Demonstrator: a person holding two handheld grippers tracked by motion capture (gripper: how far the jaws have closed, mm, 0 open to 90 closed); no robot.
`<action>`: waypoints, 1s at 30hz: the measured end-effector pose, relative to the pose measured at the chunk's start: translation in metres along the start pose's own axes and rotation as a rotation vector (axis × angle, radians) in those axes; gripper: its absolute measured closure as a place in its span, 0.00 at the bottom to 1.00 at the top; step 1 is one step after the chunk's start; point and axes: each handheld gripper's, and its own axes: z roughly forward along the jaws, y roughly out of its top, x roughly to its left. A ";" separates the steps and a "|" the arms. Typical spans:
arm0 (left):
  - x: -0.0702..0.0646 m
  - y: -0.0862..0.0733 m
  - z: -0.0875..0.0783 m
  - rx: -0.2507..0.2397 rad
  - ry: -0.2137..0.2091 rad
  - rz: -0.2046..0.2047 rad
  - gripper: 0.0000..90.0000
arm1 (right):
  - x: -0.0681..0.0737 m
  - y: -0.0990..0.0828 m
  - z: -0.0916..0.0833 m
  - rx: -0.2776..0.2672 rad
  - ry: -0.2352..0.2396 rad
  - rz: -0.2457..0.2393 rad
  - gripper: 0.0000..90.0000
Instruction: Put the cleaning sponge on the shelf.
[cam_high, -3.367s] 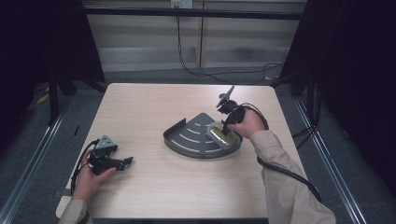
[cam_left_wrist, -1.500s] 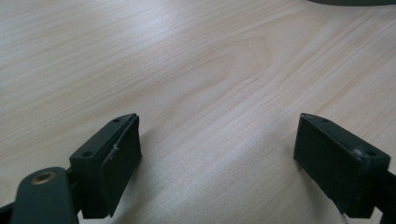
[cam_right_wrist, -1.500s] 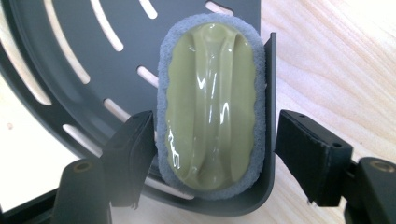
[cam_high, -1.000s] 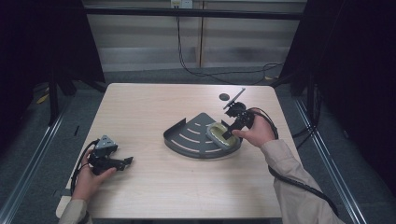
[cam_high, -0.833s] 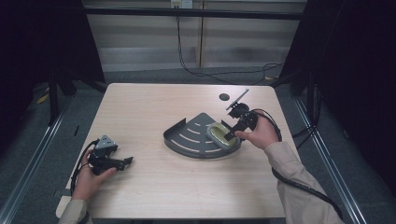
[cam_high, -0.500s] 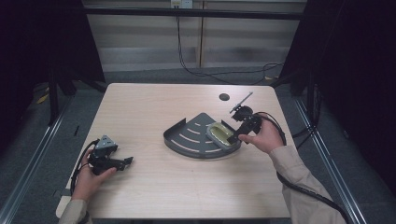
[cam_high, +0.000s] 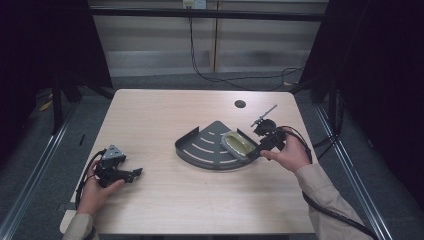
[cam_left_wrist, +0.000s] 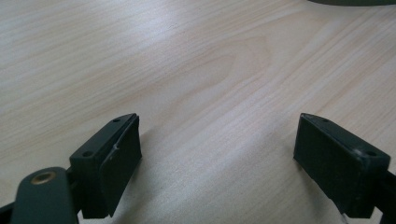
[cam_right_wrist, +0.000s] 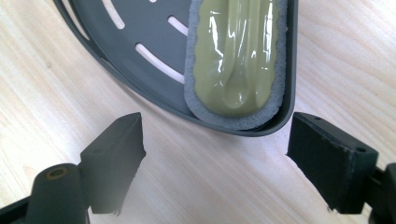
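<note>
Two claws, left (cam_left_wrist: 219, 163) and right (cam_right_wrist: 215, 161), both apart, empty; olive sponge (cam_right_wrist: 238, 51) cut off above.

Olive sponge (cam_right_wrist: 236, 56), slotted dark-grey tray (cam_right_wrist: 140, 28)

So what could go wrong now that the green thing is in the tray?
The right gripper is open close to the tray rim, so a careless move might bump the tray across the table. The green-topped sponge lies right against that rim and could be knocked loose. Its cable might also snag.
</note>
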 end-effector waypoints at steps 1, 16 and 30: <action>0.000 0.000 0.000 0.000 0.000 0.000 0.16 | 0.000 -0.003 0.000 -0.005 0.006 -0.004 0.20; 0.000 0.000 0.000 0.000 0.000 0.000 0.16 | 0.000 -0.027 0.002 -0.034 0.014 -0.019 0.18; 0.000 0.000 0.000 0.000 0.000 0.000 0.16 | -0.002 -0.068 0.014 -0.048 0.034 -0.015 0.18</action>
